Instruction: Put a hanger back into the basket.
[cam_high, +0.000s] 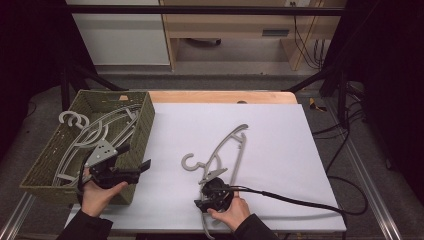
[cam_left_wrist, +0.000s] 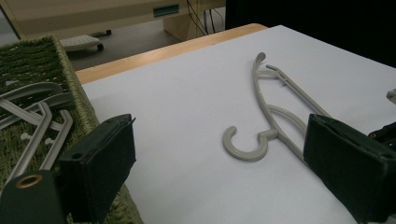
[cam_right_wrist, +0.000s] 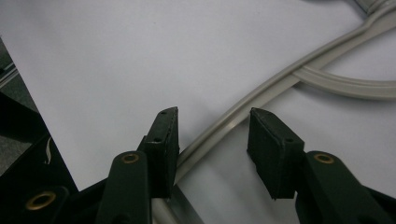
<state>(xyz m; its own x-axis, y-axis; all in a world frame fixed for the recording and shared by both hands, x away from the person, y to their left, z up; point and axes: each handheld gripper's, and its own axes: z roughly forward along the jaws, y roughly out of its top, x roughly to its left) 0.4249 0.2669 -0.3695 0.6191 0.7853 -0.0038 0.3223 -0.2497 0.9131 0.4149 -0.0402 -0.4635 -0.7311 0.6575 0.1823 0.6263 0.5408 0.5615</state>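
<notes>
1. While the grey hanger is lying flat on the white surface, the right tongs are straddling its arm, pads not yet pressing.
2. Left tongs are waiting released beside the basket.
3. Next, judging by this: clench on the arm, lift, carry basketward.

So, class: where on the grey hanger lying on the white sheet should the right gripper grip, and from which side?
Probably the hanger's near arm, from above at the person's side: it lies flat, thin, already between the right gripper's open jaws.
</notes>
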